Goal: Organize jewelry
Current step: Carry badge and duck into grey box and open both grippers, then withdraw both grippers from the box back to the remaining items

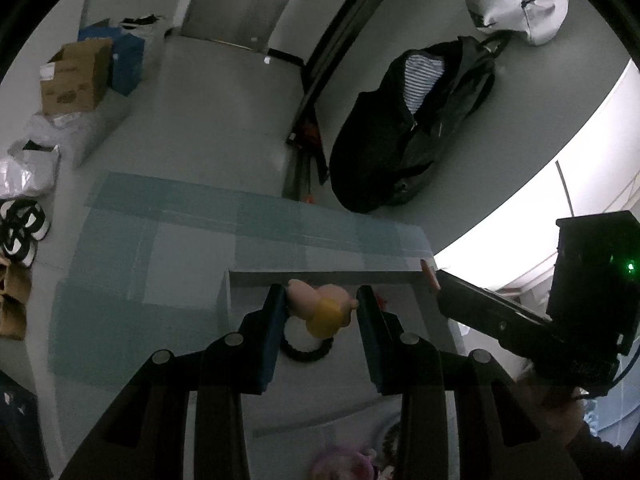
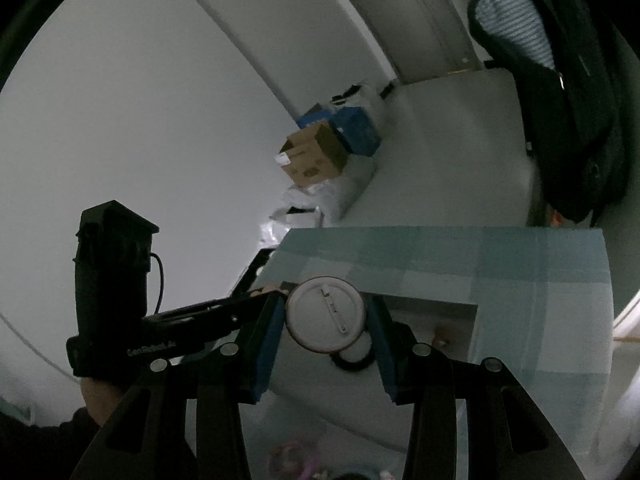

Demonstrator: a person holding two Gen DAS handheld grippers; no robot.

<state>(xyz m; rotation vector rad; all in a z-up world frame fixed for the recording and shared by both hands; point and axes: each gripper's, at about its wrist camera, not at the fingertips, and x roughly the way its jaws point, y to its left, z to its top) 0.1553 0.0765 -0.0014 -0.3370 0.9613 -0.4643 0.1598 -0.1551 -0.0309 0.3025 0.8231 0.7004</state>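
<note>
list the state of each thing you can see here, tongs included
left tongs: shut on the pink and yellow figure hair tie
pink and yellow figure hair tie: held above the tray, black elastic loop hanging below
right tongs: shut on the round white pin badge
round white pin badge: held by its edges, pin-back side facing the camera
shallow white tray: open, resting on the checked teal cloth

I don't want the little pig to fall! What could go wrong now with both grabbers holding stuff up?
The left gripper pinches the pink-and-yellow pig charm only by its ends, so it might twist out and drop, its black hair tie dangling below. The right gripper holds the round white badge by its thin rim; that could slip too. Both grippers crowd above the same white tray, so they might bump.
</note>
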